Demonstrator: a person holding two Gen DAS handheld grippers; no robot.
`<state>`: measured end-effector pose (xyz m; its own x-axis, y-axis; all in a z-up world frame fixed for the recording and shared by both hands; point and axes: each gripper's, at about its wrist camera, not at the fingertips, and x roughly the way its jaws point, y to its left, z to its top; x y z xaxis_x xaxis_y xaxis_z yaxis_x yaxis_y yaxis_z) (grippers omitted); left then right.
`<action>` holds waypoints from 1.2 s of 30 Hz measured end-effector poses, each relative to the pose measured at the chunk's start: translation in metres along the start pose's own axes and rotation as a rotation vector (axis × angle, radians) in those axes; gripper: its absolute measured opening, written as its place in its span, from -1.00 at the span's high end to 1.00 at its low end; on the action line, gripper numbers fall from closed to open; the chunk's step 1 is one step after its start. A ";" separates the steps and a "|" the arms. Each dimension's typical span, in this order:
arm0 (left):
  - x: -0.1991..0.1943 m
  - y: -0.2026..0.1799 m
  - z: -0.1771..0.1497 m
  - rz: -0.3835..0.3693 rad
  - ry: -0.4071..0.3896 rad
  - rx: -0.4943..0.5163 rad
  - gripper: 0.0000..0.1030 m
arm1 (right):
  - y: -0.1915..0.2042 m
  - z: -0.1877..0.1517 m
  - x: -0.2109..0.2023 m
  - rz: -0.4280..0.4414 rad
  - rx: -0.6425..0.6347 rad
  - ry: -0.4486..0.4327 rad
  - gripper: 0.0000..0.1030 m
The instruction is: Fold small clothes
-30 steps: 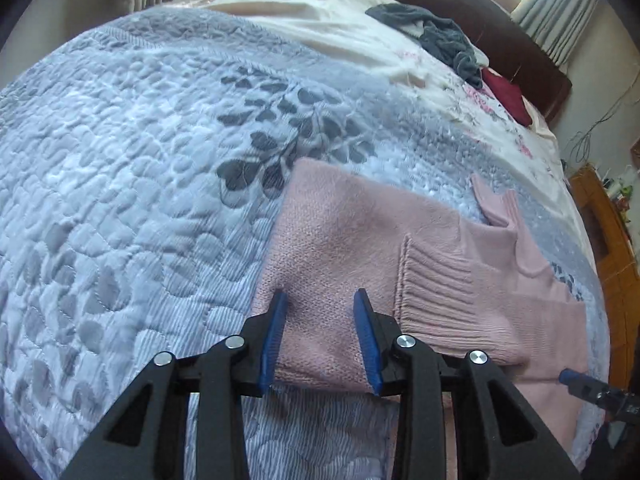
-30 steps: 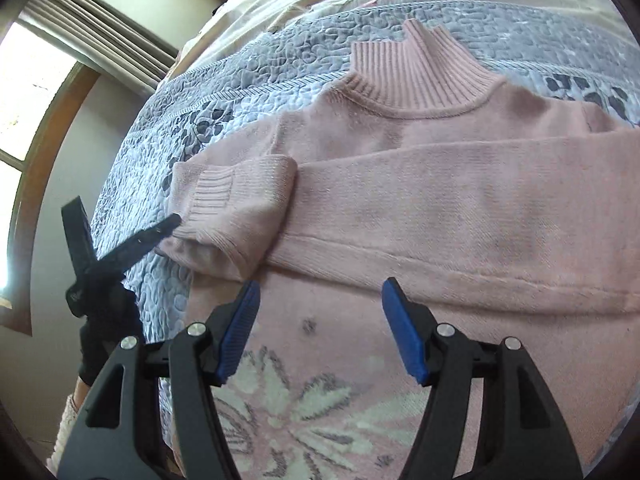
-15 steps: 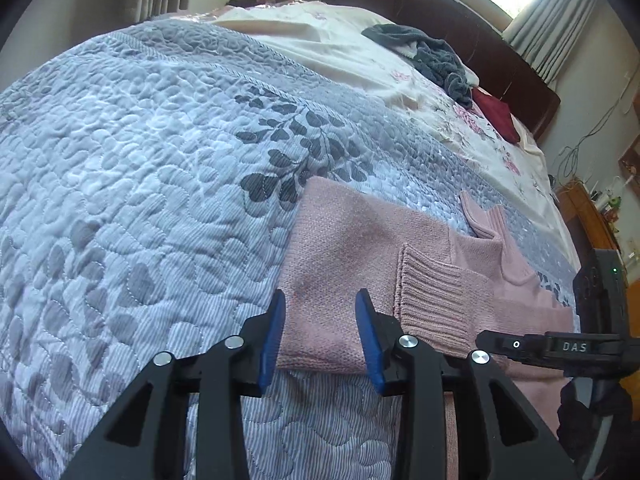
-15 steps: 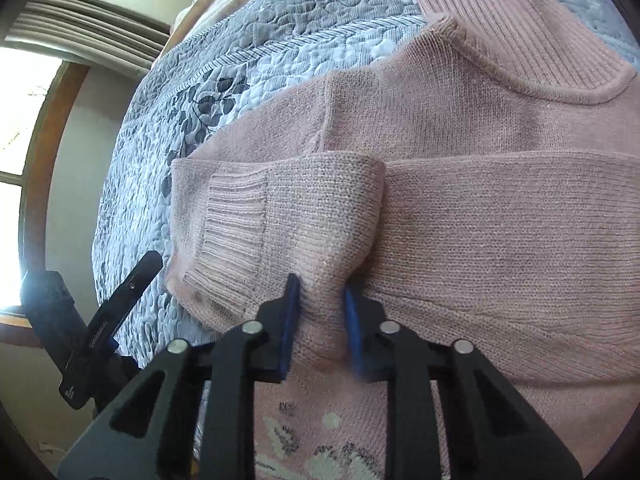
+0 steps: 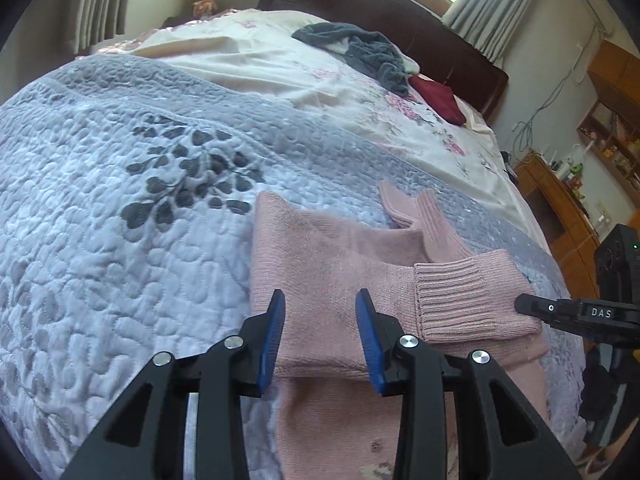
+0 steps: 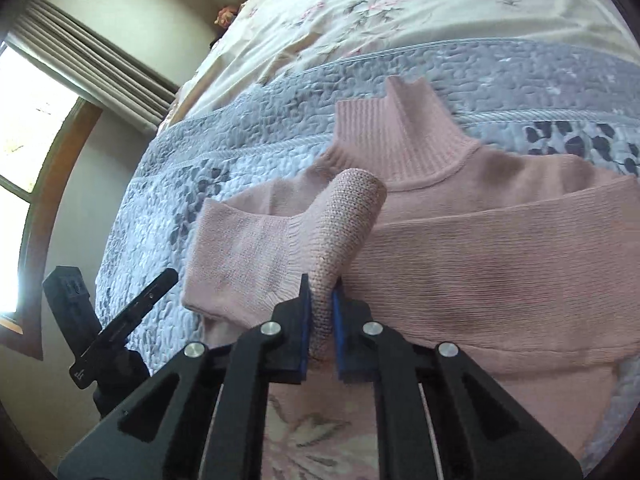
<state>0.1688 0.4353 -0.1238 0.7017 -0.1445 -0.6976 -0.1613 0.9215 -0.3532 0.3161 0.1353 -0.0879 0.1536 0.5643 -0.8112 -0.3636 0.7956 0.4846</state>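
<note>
On the quilted bed [image 5: 100, 208], the right tool [image 6: 320, 320] pinches a soft, light pink sweater [image 6: 480, 264] by its sleeve fold; the left tool [image 5: 320, 336] gapes over the hem.

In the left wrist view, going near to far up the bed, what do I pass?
Left gripper → pink sweater → grey quilt → floral sheet → grey garment → headboard.

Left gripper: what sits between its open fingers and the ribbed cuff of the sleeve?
In the left wrist view, only folded pink sweater knit lies between the open left gripper and the ribbed cuff.
</note>
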 end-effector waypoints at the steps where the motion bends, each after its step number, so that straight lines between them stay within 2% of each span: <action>1: 0.006 -0.009 -0.001 -0.005 0.010 0.015 0.29 | -0.009 0.000 0.001 -0.017 0.012 0.003 0.84; 3: 0.023 -0.021 -0.005 -0.016 0.048 0.034 0.28 | -0.027 -0.002 0.009 -0.039 0.037 0.020 0.84; 7: 0.055 -0.029 -0.016 0.031 0.134 0.048 0.28 | -0.048 -0.009 0.032 -0.092 0.061 0.066 0.84; 12: 0.065 -0.021 -0.020 0.028 0.155 0.040 0.29 | -0.064 -0.019 0.053 -0.130 0.082 0.098 0.82; 17: 0.066 -0.018 -0.020 0.020 0.163 0.030 0.28 | -0.066 -0.020 0.057 -0.143 0.076 0.107 0.76; 20: 0.060 -0.021 -0.017 0.026 0.167 0.026 0.28 | -0.052 -0.016 0.043 -0.202 0.027 0.097 0.63; 22: 0.049 -0.024 -0.014 0.020 0.141 0.031 0.27 | -0.032 -0.014 0.023 -0.259 -0.064 0.035 0.56; 23: 0.044 -0.026 -0.012 0.015 0.125 0.040 0.20 | -0.023 -0.013 0.016 -0.269 -0.099 0.015 0.43; 25: 0.042 -0.030 -0.011 0.006 0.122 0.054 0.15 | -0.001 -0.011 0.012 -0.241 -0.156 0.015 0.33; 28: 0.052 -0.032 -0.012 0.021 0.149 0.060 0.15 | 0.030 -0.012 0.028 -0.210 -0.231 0.060 0.30; 31: 0.062 -0.026 -0.017 0.035 0.175 0.052 0.15 | 0.054 -0.016 0.057 -0.252 -0.305 0.098 0.14; 36: 0.066 -0.019 -0.019 0.008 0.182 0.055 0.15 | 0.059 -0.024 0.094 -0.295 -0.312 0.160 0.09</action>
<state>0.2051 0.4015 -0.1749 0.5624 -0.1951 -0.8035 -0.1253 0.9405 -0.3160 0.2877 0.2299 -0.1439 0.1569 0.2632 -0.9519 -0.5886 0.7989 0.1238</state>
